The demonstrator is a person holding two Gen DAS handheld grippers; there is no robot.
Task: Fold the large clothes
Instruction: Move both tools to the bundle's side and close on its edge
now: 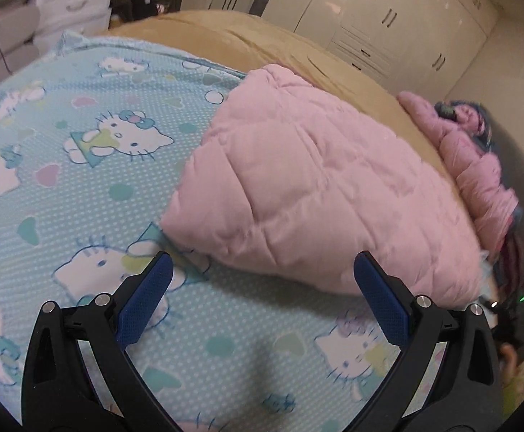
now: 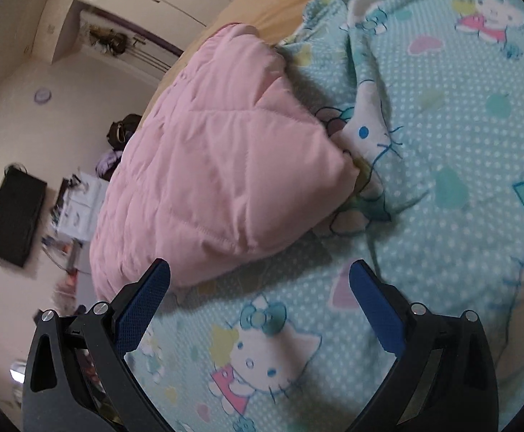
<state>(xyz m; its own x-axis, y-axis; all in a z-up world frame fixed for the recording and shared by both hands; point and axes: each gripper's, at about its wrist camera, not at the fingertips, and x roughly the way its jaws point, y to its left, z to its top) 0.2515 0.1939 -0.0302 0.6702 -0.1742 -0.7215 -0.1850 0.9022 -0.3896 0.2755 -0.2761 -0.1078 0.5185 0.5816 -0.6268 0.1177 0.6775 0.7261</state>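
A pink quilted jacket (image 1: 308, 194) lies folded into a thick bundle on a light-blue cartoon-cat bedsheet (image 1: 82, 165). My left gripper (image 1: 262, 270) hovers open just in front of the bundle's near edge, with nothing between its blue pads. In the right wrist view the same pink jacket (image 2: 218, 172) sits ahead and to the left on the bedsheet (image 2: 442, 126). My right gripper (image 2: 260, 273) is open and empty, its left finger near the bundle's lower edge.
A tan blanket (image 1: 254, 43) covers the far side of the bed. Another pink puffy garment (image 1: 474, 165) lies on a pile at the bed's right edge. White wardrobes (image 1: 388, 10) and drawers (image 1: 71, 0) line the walls. A black TV (image 2: 13, 216) hangs on the wall.
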